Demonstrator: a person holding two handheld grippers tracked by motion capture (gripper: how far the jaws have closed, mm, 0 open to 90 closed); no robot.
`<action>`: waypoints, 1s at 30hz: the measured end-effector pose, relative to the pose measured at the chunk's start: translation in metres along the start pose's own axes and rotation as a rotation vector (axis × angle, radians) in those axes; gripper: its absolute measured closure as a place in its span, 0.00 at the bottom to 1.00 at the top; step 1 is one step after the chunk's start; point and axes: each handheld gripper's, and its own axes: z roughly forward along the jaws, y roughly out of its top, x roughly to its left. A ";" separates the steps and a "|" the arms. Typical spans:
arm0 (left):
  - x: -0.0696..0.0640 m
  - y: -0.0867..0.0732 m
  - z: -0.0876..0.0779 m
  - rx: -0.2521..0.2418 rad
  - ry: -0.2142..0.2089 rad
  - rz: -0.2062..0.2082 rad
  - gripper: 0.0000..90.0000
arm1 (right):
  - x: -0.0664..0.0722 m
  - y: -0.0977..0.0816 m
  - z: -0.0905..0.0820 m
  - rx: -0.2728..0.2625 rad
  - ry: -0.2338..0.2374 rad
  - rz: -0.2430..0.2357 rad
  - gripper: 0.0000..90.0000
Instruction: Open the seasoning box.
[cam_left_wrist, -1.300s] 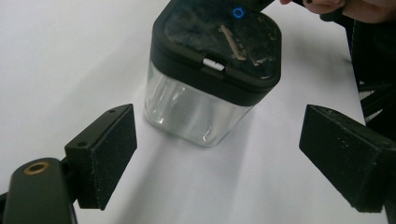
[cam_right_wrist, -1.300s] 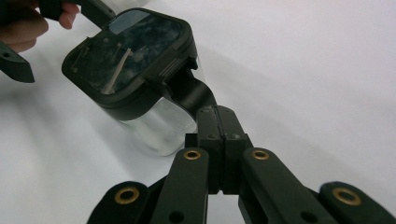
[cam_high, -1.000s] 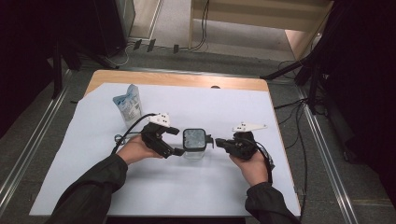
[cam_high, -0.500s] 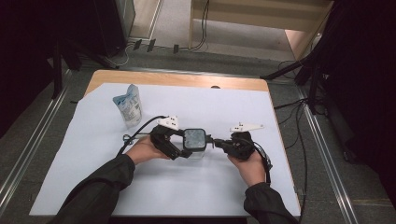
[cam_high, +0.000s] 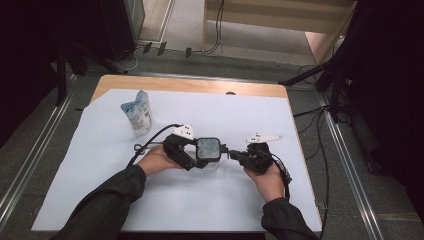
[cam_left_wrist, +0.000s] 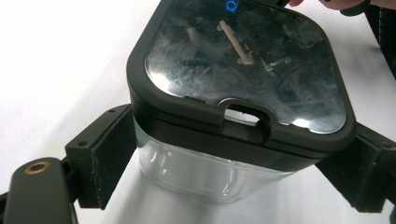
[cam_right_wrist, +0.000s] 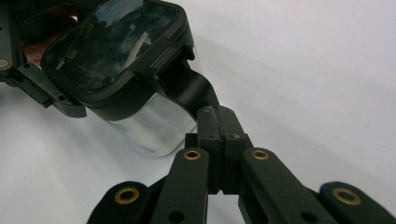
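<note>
A clear square container (cam_high: 208, 150) with a black-rimmed lid (cam_left_wrist: 243, 60) stands on the white sheet at the middle of the table. My left gripper (cam_high: 200, 159) comes in from the left. Its jaws straddle the clear body, and the pads (cam_left_wrist: 109, 156) press its two sides just under the lid, as the left gripper view (cam_left_wrist: 238, 172) shows close up. My right gripper (cam_high: 231, 153) reaches in from the right. It is shut on a black tab (cam_right_wrist: 194, 91) that sticks out from the lid's edge, and the jaw tips (cam_right_wrist: 217, 116) meet on it.
A pale blue and white pouch (cam_high: 138, 112) stands upright at the back left of the white sheet (cam_high: 235, 115). The wooden tabletop (cam_high: 190, 85) shows along the far edge. Cables trail on the floor to the right of the table.
My left gripper has moved right from beside the container until its jaws sit around it. The right gripper and the container have kept their place.
</note>
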 end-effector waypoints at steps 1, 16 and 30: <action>0.000 0.000 0.000 0.000 0.000 0.000 0.14 | 0.000 0.000 0.000 0.000 0.000 0.000 1.00; -0.004 0.007 -0.008 -0.008 0.011 0.009 0.14 | 0.000 0.001 0.000 0.001 -0.002 0.002 1.00; -0.006 0.010 -0.012 -0.021 0.022 0.016 0.15 | 0.000 0.001 0.000 0.002 -0.003 0.003 1.00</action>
